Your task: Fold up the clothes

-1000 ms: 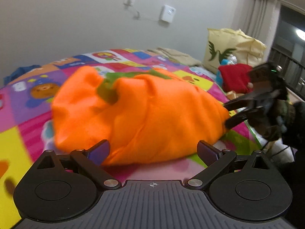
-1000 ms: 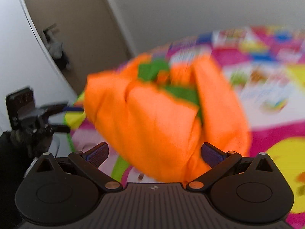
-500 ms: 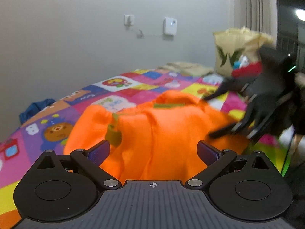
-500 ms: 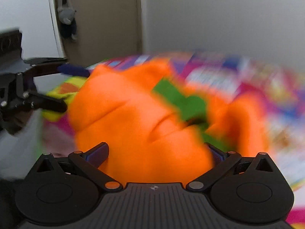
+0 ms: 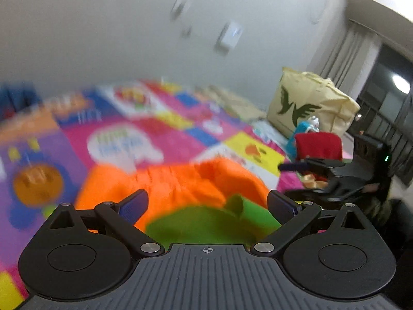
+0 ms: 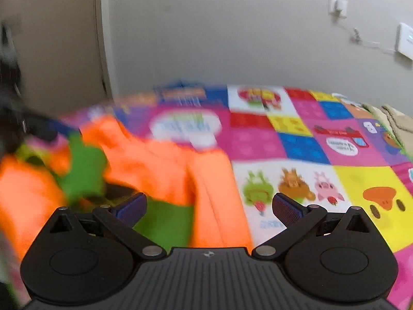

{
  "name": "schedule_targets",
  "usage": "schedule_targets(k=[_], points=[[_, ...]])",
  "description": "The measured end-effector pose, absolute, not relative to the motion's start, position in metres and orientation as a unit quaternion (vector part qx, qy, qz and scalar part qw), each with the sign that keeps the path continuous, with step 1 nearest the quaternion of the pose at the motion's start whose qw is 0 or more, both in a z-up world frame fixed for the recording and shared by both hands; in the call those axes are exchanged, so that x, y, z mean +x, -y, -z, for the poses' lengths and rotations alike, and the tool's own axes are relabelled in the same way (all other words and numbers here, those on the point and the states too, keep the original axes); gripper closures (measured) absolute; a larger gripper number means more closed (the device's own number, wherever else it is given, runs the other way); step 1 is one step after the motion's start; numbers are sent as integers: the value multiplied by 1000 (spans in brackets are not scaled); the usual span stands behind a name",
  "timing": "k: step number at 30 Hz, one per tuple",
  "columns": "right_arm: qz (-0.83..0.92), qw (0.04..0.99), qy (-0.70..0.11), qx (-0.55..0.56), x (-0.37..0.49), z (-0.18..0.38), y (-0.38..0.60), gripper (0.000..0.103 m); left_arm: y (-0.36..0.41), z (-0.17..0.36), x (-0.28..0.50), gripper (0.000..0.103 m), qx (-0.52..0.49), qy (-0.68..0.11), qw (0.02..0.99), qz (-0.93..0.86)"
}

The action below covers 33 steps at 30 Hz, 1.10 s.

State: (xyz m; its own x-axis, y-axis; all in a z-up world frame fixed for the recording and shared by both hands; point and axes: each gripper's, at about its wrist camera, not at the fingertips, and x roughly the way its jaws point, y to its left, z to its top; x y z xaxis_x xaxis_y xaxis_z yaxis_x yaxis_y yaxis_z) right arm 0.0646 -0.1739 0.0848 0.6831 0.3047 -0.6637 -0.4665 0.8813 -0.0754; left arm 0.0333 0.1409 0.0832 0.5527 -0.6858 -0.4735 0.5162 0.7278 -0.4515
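Note:
An orange garment with a green lining lies crumpled on a colourful patchwork bed cover. My left gripper is open just above its near edge, the green part between the fingers. In the right wrist view the same orange garment lies left of centre with green patches. My right gripper is open over its right edge. The right gripper also shows in the left wrist view, open, at the right. Both views are motion-blurred.
A cream bag with a green bird print and a folded red cloth stand at the bed's right side. A grey wall with a socket runs behind the bed. A door is at left. A dark window is at right.
Both grippers have swung across the garment. The garment now shows its green lining near the fingers. The right gripper has moved away to the right in the left wrist view.

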Motion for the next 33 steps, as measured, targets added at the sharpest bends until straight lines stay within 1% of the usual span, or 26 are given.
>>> schedule_targets(k=[2, 4, 7, 10, 13, 15, 16, 18, 21, 23, 25, 26, 27, 28, 29, 31, 32, 33], points=[[-120, 914, -337, -190, 85, -62, 165, 0, -142, -67, 61, 2, -150, -367, 856, 330], [-29, 921, -322, -217, 103, -46, 180, 0, -145, -54, 82, 2, -155, -395, 856, 297], [-14, 923, -350, -161, 121, -36, 218, 0, -162, -44, 95, 2, -156, -394, 882, 207], [-56, 925, -360, -110, 122, -34, 245, 0, -178, -48, 79, 2, -169, -377, 898, 148], [-118, 931, -345, -16, 106, -63, 283, 0, -179, -73, 39, 2, -161, -334, 915, 158], [-177, 931, -319, 32, 86, -89, 299, 0, -168, -93, 10, 2, -129, -308, 922, 197], [-212, 927, -308, 33, 75, -101, 296, 0, -157, -101, -2, 2, -100, -303, 921, 225], [-269, 919, -290, -8, 48, -122, 273, 0, -131, -111, -26, 2, -28, -300, 911, 283], [-340, 891, -283, -104, 11, -133, 219, 0, -93, -102, -42, 2, 96, -308, 887, 331], [-378, 865, -293, -151, -1, -126, 186, 0, -76, -89, -42, 2, 154, -306, 870, 354], [-397, 842, -323, -168, 2, -108, 163, 0, -70, -76, -34, 2, 163, -315, 860, 367], [-398, 834, -345, -167, 9, -96, 157, 3, -69, -70, -29, 2, 159, -318, 858, 372], [-397, 825, -367, -165, 15, -84, 151, 7, -68, -64, -25, 2, 156, -322, 855, 376], [-391, 817, -394, -156, 21, -74, 148, 17, -68, -58, -21, 2, 143, -327, 855, 375], [-386, 809, -418, -147, 27, -65, 145, 21, -69, -53, -17, 2, 128, -333, 856, 374], [-388, 797, -445, -126, 24, -58, 145, 25, -72, -43, -11, 2, 95, -347, 856, 372], [-399, 790, -448, -131, 16, -60, 145, 25, -74, -39, -11, 5, 80, -353, 854, 373], [-409, 782, -451, -136, 8, -63, 145, 25, -76, -39, -13, 15, 71, -358, 852, 374]])
